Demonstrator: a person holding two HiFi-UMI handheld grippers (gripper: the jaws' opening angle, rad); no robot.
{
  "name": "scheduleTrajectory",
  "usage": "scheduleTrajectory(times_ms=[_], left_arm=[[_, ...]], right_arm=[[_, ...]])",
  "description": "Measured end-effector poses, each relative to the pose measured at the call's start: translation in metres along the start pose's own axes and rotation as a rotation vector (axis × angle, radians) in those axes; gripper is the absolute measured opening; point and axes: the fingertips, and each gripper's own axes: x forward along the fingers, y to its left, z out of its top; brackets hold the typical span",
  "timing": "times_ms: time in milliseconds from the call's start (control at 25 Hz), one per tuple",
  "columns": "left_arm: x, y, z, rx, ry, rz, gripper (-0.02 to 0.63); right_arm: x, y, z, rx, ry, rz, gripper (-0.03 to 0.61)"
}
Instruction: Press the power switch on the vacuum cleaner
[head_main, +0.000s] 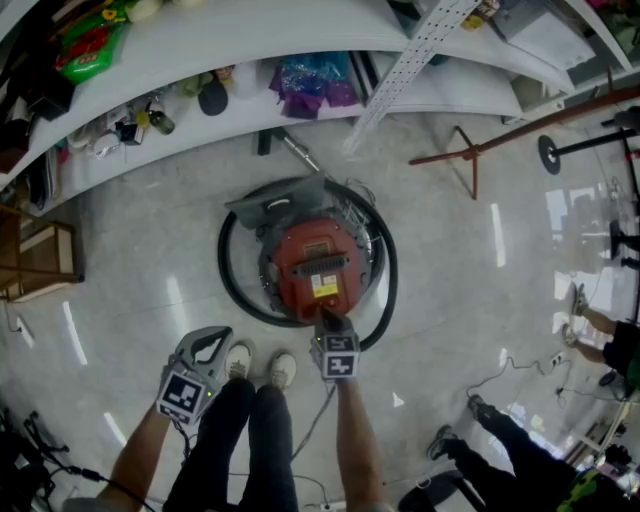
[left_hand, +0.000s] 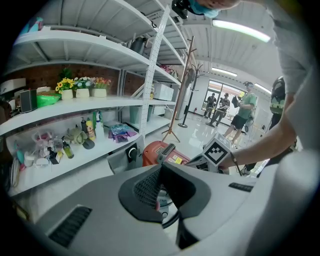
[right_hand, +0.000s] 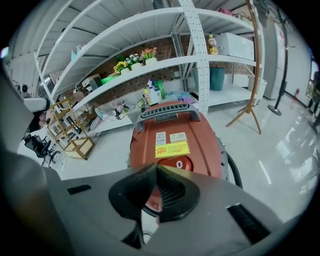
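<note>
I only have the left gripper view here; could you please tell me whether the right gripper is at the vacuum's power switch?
Observer: In the right gripper view, the right gripper, jaws together and holding nothing, points its tip at the round red power switch marked 0, just below the yellow label. I cannot confirm contact.
Operator: Thank you. Is anything lying on the floor around the machine?
Observer: Yes. The head view shows a black hose looped on the floor right around the vacuum cleaner.
</note>
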Motion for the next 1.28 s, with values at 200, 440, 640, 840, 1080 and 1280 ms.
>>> scheduleTrajectory(times_ms=[200, 440, 640, 840, 1080, 1280], left_arm=[[0.000, 0.000, 0.004, 0.002, -0.008, 0.002, 0.006], [-0.004, -0.006, 0.012, 0.022, -0.014, -0.003, 0.006], [-0.009, -0.003, 0.021, 0.039, -0.021, 0.010, 0.006], [-0.017, -0.004, 0.030, 0.048, -0.035, 0.021, 0.008], [-0.028, -0.008, 0.035, 0.054, -0.039, 0.031, 0.008], [-0.039, -0.016, 0.051, 0.041, -0.062, 0.033, 0.006]], right_arm=[[0.001, 0.002, 0.000, 0.019, 0.003, 0.006, 0.012], [0.003, -0.001, -0.006, 0.035, 0.017, 0.002, 0.012], [0.006, -0.003, -0.011, 0.046, 0.036, 0.004, 0.012], [-0.005, 0.005, 0.002, 0.073, 0.003, 0.025, 0.012], [-0.028, 0.009, 0.015, 0.069, -0.038, 0.018, 0.012], [-0.052, 0.017, 0.028, 0.076, -0.080, 0.021, 0.012]])
